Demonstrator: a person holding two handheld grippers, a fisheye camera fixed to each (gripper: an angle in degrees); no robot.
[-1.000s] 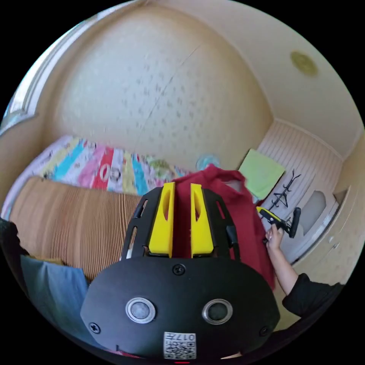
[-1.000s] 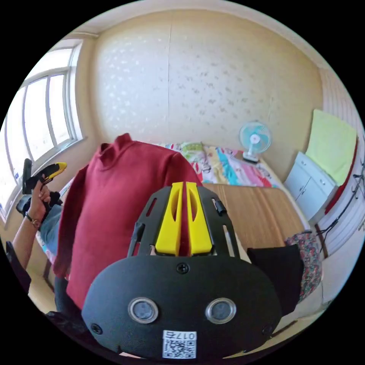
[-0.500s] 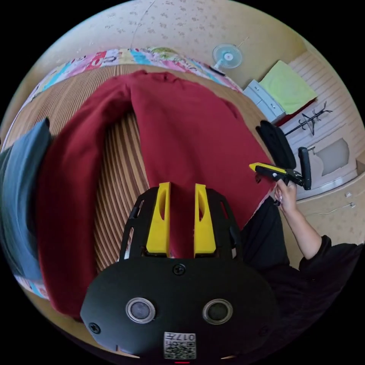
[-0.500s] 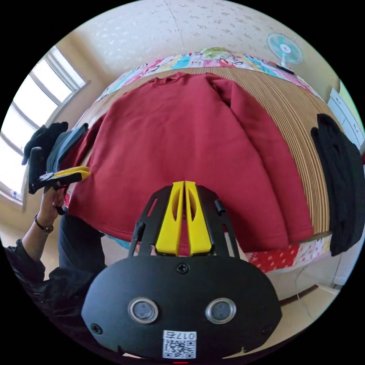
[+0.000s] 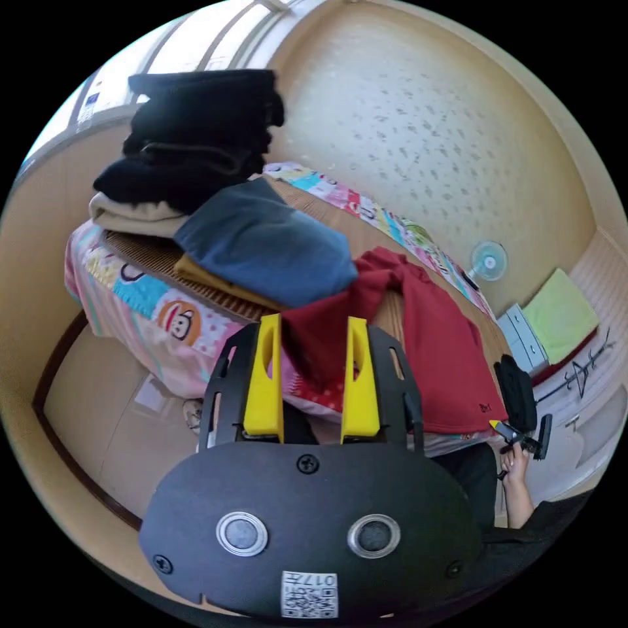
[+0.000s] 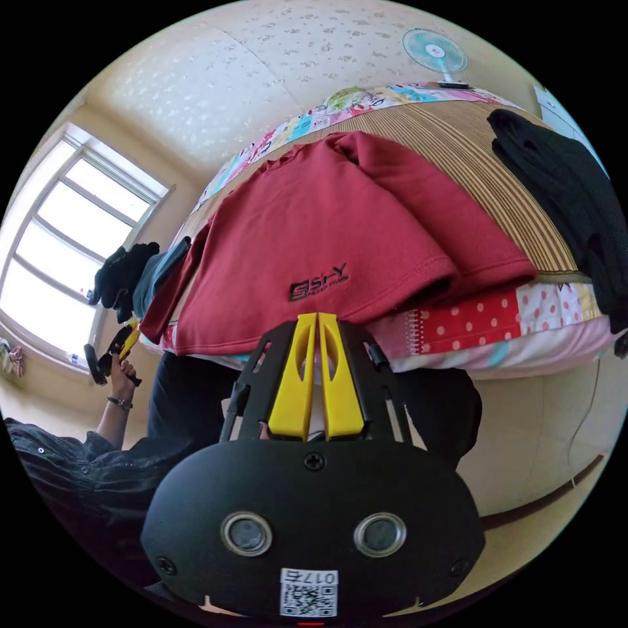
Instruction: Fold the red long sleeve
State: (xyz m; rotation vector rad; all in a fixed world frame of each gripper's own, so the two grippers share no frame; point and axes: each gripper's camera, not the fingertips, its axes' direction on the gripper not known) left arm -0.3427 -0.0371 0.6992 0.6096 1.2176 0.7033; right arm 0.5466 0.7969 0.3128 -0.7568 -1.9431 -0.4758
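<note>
Got the left claw [image 5: 313, 379] gaping with nothing in it, and the right claw [image 6: 317, 376] pinched shut on air just below the bed [image 6: 497, 314] edge. Further out, got the red long sleeve [image 6: 340, 209] flat on the mat [image 6: 451, 131], one arm dangling by the folded pile [image 5: 261, 242]. Could slide off if tugged there. Versus half a second back: off the hem on the right, spread wider on the left.

bed [image 6: 458, 340], red long sleeve [image 6: 314, 222], folded clothes [image 5: 216, 196]
</note>
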